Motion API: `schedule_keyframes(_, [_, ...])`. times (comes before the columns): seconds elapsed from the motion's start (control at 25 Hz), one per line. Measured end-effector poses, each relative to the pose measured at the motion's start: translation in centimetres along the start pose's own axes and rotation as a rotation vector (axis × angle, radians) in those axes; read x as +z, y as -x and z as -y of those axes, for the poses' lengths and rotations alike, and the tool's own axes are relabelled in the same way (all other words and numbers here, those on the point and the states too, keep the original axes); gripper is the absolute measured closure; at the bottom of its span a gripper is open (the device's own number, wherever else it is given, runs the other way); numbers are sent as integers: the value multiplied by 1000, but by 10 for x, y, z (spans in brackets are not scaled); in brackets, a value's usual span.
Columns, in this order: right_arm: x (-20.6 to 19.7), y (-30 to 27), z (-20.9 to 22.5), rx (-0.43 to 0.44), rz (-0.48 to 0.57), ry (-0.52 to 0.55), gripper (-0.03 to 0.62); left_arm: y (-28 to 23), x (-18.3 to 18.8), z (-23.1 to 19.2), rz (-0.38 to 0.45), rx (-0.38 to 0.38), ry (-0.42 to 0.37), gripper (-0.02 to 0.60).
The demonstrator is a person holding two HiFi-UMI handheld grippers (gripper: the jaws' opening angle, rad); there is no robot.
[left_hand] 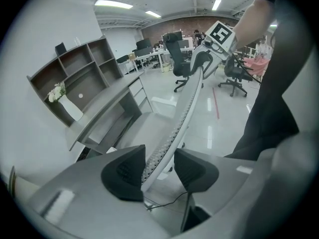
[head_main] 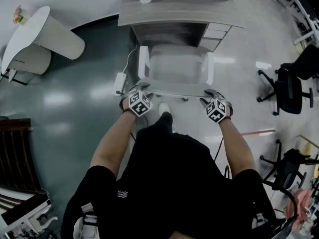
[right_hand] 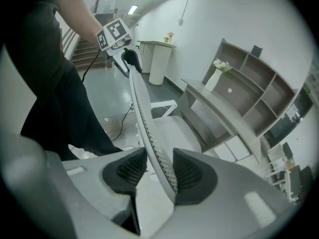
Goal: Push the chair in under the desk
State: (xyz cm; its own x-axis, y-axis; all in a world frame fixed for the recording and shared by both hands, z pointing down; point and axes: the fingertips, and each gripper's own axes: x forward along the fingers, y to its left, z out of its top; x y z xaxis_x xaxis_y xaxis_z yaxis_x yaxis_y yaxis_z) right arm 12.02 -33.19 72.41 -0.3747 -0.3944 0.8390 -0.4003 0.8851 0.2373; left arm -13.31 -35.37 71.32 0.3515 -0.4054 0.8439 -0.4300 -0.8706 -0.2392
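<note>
The white mesh-backed chair point(head_main: 174, 66) stands in front of the grey desk point(head_main: 174, 16), its seat partly under the desktop edge. Both grippers sit on the top rim of its backrest point(head_main: 172, 86). My left gripper point(head_main: 140, 88) holds the rim's left end. In the left gripper view the backrest point(left_hand: 187, 108) runs between the dark pads of that gripper point(left_hand: 159, 171), close against them. My right gripper point(head_main: 209, 94) holds the right end. In the right gripper view the backrest point(right_hand: 139, 108) passes between the pads of this gripper point(right_hand: 157, 171) and lies against the right pad.
A drawer unit point(head_main: 215, 34) sits under the desk's right side. A white power adapter point(head_main: 119, 82) with its cable lies on the floor left of the chair. A white rounded counter point(head_main: 45, 34) stands far left. Black office chairs point(head_main: 289, 83) stand at the right.
</note>
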Motion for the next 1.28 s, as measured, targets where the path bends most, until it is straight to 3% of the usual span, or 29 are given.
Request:
schedule_keyframes(0.76, [75,-78,114,9,-39,-11,430,-40,3,-144,47,-3,-20,399])
schedule_keyframes(1.28, [107,-111,165,1,-33,14,431,-61,6,-210,70,-1,-19,400])
